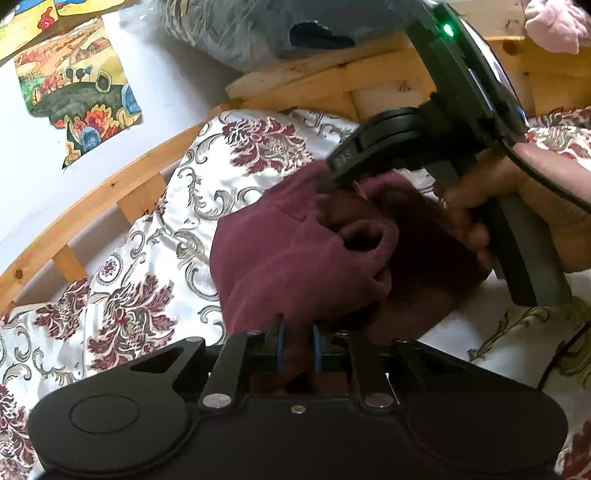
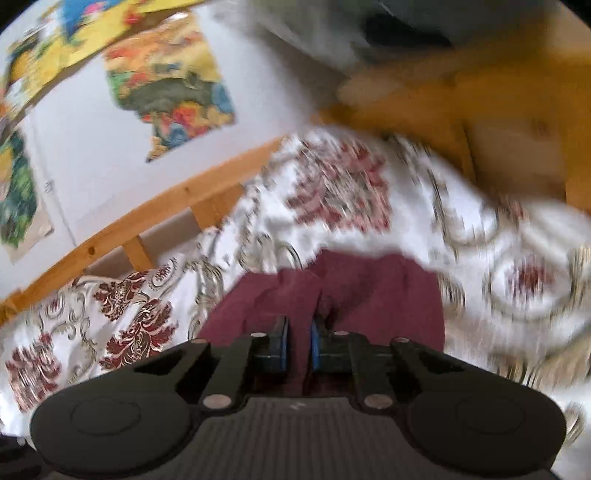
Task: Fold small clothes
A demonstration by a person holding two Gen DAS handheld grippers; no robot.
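Note:
A small maroon garment (image 1: 295, 251) lies bunched on a floral bedspread (image 1: 147, 229). My left gripper (image 1: 298, 343) is shut on its near edge, cloth pinched between the blue pads. My right gripper (image 1: 332, 177) reaches in from the upper right in the left wrist view and grips the garment's far part. In the right wrist view, which is motion-blurred, the right gripper (image 2: 300, 343) is shut on the maroon garment (image 2: 369, 295), with cloth between its blue pads (image 2: 282, 339).
A wooden bed rail (image 1: 110, 192) runs along the left by a white wall with colourful pictures (image 1: 77, 96). A wooden headboard (image 1: 332, 85) stands behind. A pink cloth (image 1: 554, 26) lies at the upper right.

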